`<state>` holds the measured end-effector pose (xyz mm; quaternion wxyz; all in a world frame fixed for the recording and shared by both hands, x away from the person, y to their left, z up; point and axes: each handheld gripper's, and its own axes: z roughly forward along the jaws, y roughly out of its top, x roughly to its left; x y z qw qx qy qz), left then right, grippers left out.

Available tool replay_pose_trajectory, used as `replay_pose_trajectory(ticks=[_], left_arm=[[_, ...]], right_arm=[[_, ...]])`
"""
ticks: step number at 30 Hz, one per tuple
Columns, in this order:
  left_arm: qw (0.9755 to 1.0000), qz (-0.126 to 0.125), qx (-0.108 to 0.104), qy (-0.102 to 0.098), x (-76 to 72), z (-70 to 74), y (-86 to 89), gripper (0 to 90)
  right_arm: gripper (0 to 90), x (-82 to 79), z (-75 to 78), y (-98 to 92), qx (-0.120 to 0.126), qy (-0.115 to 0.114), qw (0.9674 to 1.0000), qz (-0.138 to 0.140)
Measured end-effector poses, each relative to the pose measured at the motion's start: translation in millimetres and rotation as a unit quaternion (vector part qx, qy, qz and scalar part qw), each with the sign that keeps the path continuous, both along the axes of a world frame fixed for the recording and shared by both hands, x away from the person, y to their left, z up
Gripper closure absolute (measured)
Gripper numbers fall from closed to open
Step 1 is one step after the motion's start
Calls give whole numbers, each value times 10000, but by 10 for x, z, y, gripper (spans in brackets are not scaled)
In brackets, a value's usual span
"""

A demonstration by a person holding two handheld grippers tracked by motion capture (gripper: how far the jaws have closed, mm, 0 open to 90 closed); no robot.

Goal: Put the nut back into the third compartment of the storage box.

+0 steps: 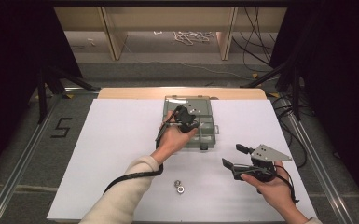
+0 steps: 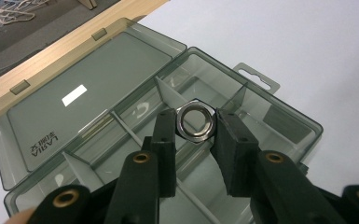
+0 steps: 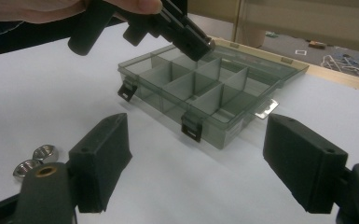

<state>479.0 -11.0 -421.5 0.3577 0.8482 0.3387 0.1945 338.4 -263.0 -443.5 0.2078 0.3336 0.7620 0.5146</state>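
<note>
Left gripper (image 2: 193, 140) grips a hex nut (image 2: 195, 121) by its flats, hole axis facing the camera, hovering directly over the open box (image 2: 279, 116), above a far-row compartment; drop is straight down. Left hand (image 1: 172, 140) reaches forward over the box, jaws tilted down. Right gripper (image 3: 205, 158) sits idle near the table's right edge, jaws wide and empty. Two spare nuts (image 1: 179, 186) lie on the table between the arms.

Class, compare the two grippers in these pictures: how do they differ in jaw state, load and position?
The left gripper is shut on a nut; the right gripper stands wide open with nothing between its jaws. The left gripper hangs over the open box; the right gripper sits beside the box, over the bare table. Both have black jaws and are hand-held.
</note>
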Motion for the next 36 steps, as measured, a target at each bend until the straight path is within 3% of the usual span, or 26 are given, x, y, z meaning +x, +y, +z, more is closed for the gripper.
replay_pose_trajectory(ticks=[2,3,4,7,8,10,24,25,27,28,33,34,35,36], left_arm=[[10000,27,18,-9,25,-11,-13,701],[10000,29,21,6,32,-15,-17,701],[10000,20,35,-7,49,-22,-19,701],[9999,112,38,-17,74,-39,-30,700],[9999,101,62,-19,85,-40,-29,701],[9999,109,82,-11,105,-45,-31,701],[9997,188,121,46,204,-91,-82,700],[9997,173,180,37,217,-95,-80,700],[9995,170,278,-26,242,-100,-74,700],[9995,210,239,60,243,-108,-80,700],[9993,226,270,110,257,-135,-93,699],[9993,201,297,119,264,-138,-92,699],[9992,221,297,114,266,-142,-95,699],[9993,219,301,104,271,-147,-97,699]], right_arm=[[235,-7,10,-7,-44,48,10000,-1],[235,6,-8,9,97,-12,9999,39],[235,24,-14,4,57,-193,9998,21],[235,-7,11,-12,-82,44,10000,2],[235,5,-8,8,101,-7,9999,41],[235,7,6,-17,-104,-89,9999,-2],[235,7,5,-18,-96,-86,9999,0],[235,-6,9,-15,-78,50,10000,8],[235,-5,9,-14,-76,46,10000,8],[235,6,5,-18,-95,-83,9999,-2],[235,7,5,-18,-92,-81,9999,2],[235,-5,8,-15,-76,51,10000,11],[235,15,-7,-10,-27,-123,9999,2],[235,14,-6,-9,-27,-118,9999,4]])
